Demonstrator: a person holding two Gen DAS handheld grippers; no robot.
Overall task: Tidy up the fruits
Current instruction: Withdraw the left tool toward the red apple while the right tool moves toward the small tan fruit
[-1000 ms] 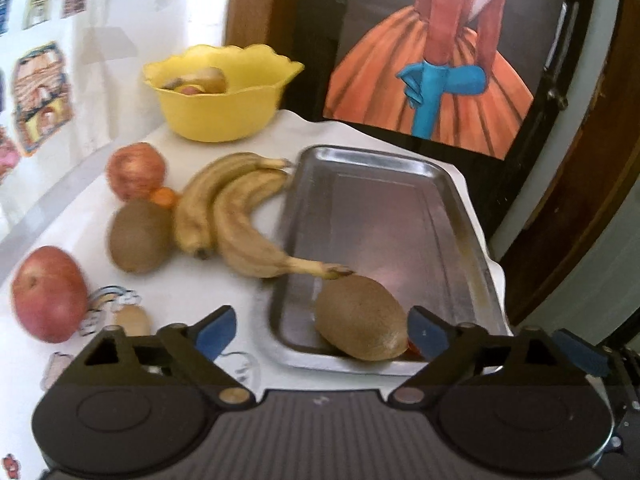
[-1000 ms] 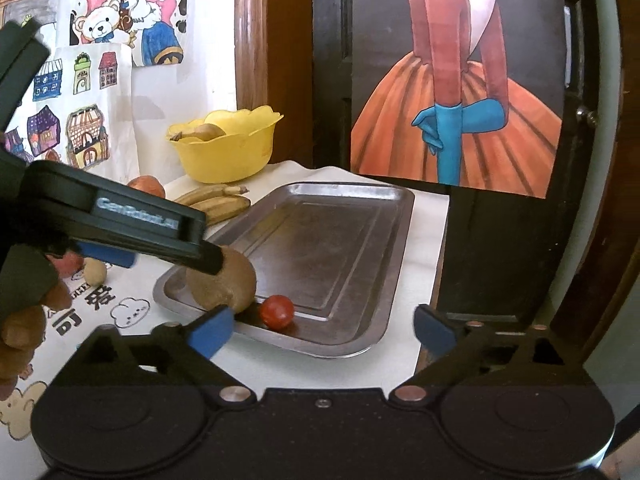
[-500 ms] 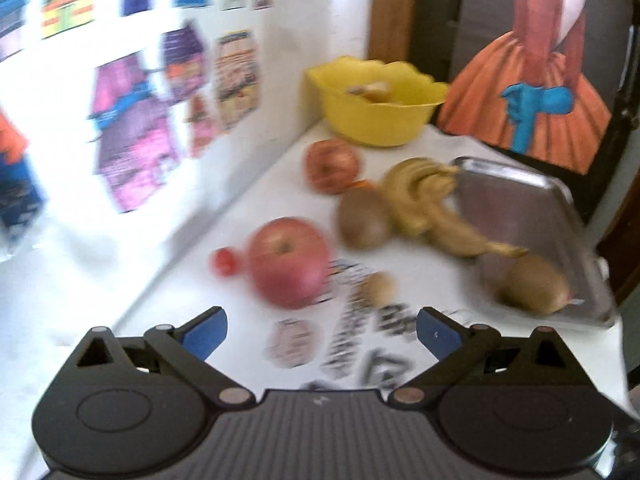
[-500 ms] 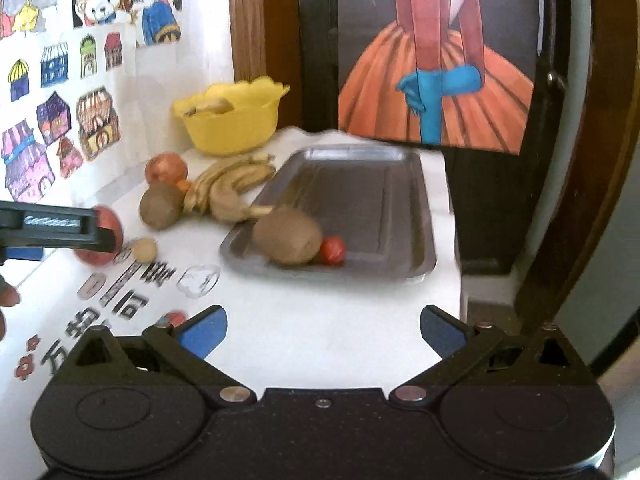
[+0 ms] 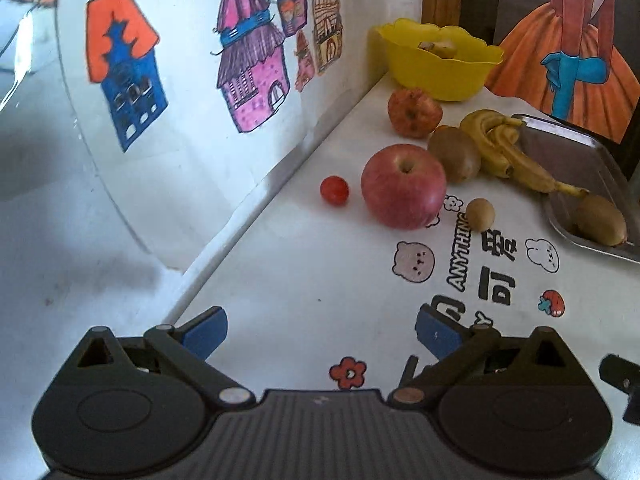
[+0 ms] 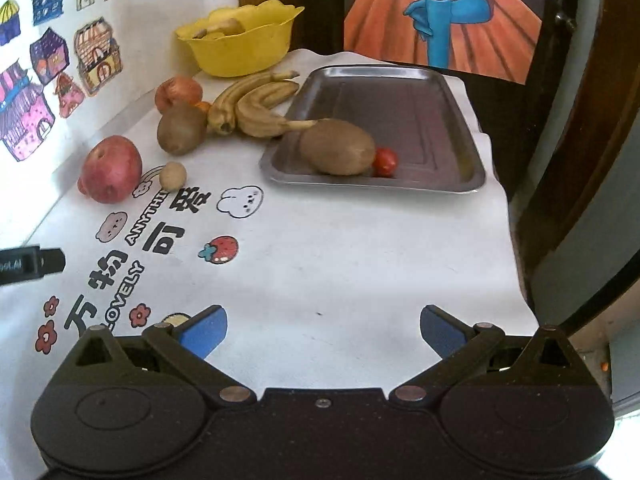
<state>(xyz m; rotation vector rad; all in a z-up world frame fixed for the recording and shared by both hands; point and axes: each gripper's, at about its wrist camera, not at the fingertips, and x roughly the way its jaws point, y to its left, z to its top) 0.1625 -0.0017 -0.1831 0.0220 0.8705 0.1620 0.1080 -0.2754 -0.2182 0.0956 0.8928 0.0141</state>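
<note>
A steel tray holds a large kiwi and a cherry tomato at its near end; the tray and kiwi also show in the left wrist view. On the cloth lie bananas, a kiwi, a red apple, a far apple, a small brown fruit and a cherry tomato. My left gripper is open and empty, well short of the apple. My right gripper is open and empty over the cloth.
A yellow bowl with something in it stands at the back by the wall. The wall with stickers runs along the left. The table's right edge drops off beside a dark door.
Both grippers have pulled back from the tray. The left one has swung left toward the wall, leaving the large kiwi in the tray. Both stay open.
</note>
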